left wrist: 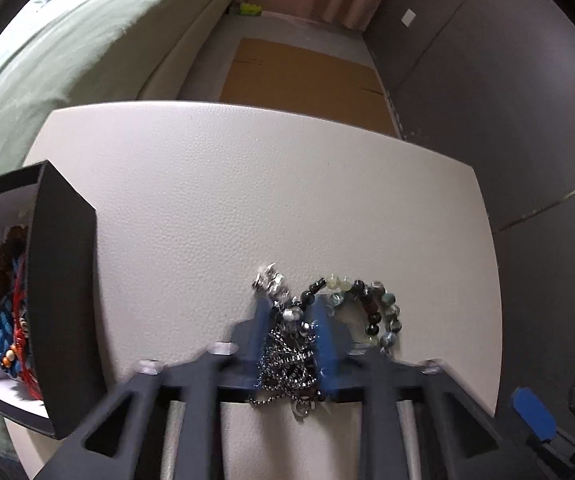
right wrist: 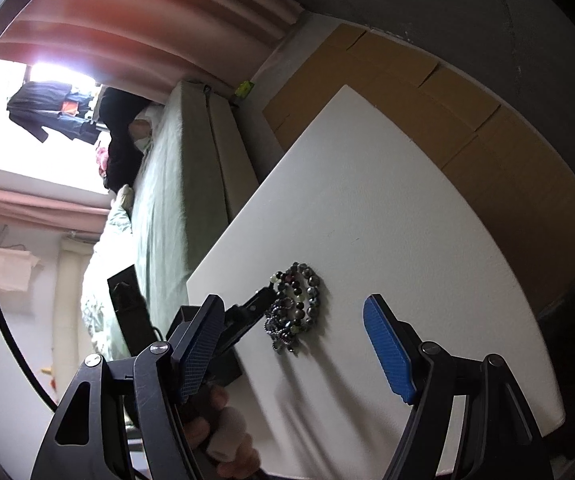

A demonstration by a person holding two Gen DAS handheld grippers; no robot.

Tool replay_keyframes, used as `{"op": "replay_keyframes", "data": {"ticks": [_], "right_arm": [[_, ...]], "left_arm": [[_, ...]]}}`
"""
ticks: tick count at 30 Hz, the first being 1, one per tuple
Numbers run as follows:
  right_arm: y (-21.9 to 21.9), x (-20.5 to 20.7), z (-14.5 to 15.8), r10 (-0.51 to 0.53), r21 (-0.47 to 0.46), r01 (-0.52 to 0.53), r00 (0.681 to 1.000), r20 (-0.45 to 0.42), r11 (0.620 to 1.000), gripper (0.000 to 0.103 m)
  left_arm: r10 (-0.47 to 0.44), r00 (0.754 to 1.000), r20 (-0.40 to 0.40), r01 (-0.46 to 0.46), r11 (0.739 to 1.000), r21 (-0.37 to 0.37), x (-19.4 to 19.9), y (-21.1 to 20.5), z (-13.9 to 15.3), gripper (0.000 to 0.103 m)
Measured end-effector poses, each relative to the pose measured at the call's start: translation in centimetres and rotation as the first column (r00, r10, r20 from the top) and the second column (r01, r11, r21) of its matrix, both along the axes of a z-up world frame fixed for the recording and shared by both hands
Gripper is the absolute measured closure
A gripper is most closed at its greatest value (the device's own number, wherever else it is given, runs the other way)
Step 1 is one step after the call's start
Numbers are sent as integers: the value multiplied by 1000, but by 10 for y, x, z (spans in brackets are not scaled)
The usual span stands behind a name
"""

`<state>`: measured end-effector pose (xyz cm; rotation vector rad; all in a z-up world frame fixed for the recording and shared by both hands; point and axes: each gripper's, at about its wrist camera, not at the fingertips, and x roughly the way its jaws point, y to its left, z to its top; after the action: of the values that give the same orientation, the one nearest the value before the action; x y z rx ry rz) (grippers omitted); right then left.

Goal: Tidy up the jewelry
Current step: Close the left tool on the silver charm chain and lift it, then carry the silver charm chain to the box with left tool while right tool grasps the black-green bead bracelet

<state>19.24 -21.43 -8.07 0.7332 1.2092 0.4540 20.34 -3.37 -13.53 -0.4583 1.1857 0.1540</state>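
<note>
Our left gripper [left wrist: 289, 316] pinches a chain [left wrist: 287, 356] on the table [left wrist: 247, 200], touching the bead bracelet [left wrist: 367, 308]. From it, the box [left wrist: 63, 280] lies left. Our right gripper [right wrist: 291, 344] hangs spread, farther off.

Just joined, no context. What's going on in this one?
A person is sorting jewelry on a white textured board. The left gripper is shut on a tangled silver metal chain, right beside a coiled bracelet of dark and pale green beads that lies on the board. The right gripper is open, holding nothing. An open black box at the board's left edge already holds brown, blue and red pieces.
</note>
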Motion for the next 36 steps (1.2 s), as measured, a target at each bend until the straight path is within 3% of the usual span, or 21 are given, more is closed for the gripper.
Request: {"op": "replay_keyframes", "data": {"ticks": [3, 7, 13, 19, 26, 36], "right_arm": [[4, 1, -2, 18, -3, -18, 1000, -2, 1000, 29], [5, 3, -6, 5, -12, -5, 1000, 5, 1000, 31], [25, 7, -12, 73, 22, -73, 997, 15, 997, 55], [52, 11, -24, 131, 4, -131, 991, 6, 991, 69], [76, 15, -40, 167, -52, -168, 986, -14, 984, 71], [107, 21, -55, 201, -251, -205, 979, -40, 946, 86]], "left_arm": [[7, 1000, 0, -7, 1000, -24, -6, 8, 4, 88], [-30, 998, 63, 30, 999, -10, -15, 11, 32, 88], [-62, 988, 139, 58, 998, 31, -29, 20, 79, 88], [-71, 978, 195, 59, 996, 70, -41, 33, 120, 88], [-66, 967, 245, 40, 993, 109, -56, 50, 158, 88], [-87, 949, 302, 37, 985, 167, -68, 57, 201, 88]]}}
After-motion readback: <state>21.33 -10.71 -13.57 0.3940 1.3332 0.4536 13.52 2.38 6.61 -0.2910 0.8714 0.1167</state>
